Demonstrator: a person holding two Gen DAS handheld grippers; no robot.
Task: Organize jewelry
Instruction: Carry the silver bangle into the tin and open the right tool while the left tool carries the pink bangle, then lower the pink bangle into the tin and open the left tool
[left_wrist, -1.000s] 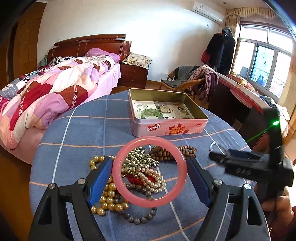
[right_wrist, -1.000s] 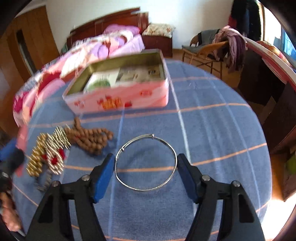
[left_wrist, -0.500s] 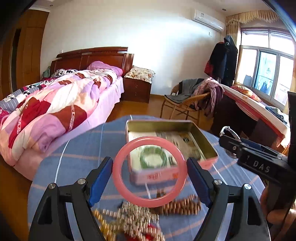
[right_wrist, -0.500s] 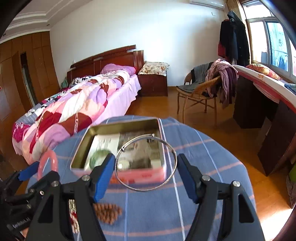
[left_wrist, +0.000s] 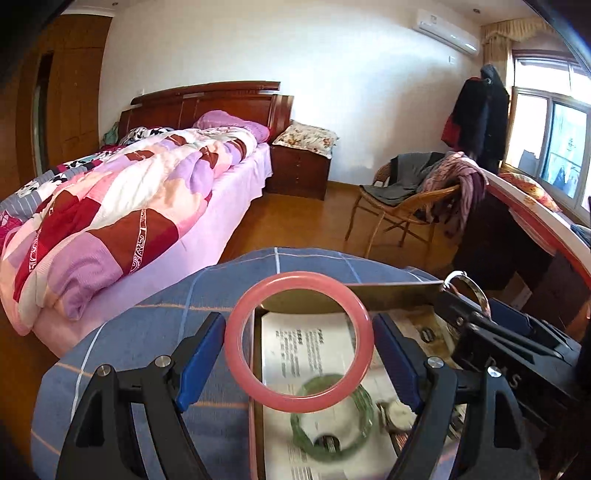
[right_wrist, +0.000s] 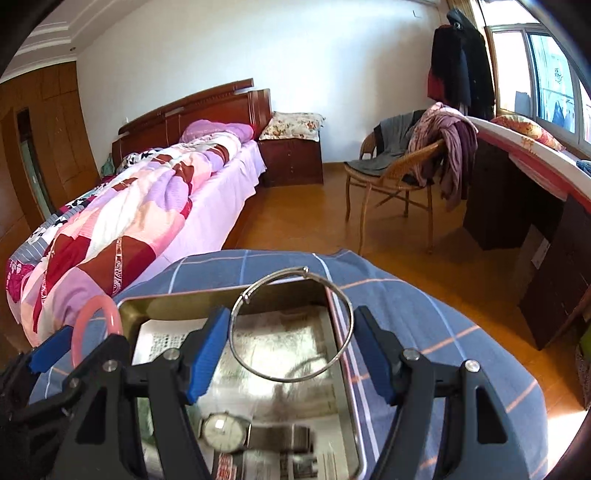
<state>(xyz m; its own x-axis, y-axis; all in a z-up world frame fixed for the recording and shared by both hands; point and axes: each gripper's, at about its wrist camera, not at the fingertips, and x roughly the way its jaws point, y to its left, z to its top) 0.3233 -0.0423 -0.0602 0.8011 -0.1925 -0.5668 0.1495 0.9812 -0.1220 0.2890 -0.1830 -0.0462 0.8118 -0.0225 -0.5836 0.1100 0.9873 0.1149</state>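
Bright daylight from the window (right_wrist: 546, 66) at right, blown-out glare there, fisheye bending, dark corners, blurred foreground.

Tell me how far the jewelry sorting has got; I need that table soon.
Already in the tin: a green bangle and a wristwatch. In hand, above the tin: a pink bangle in the left gripper, a thin silver bangle in the right gripper. Left: dropping both in; other loose pieces aren't in view.
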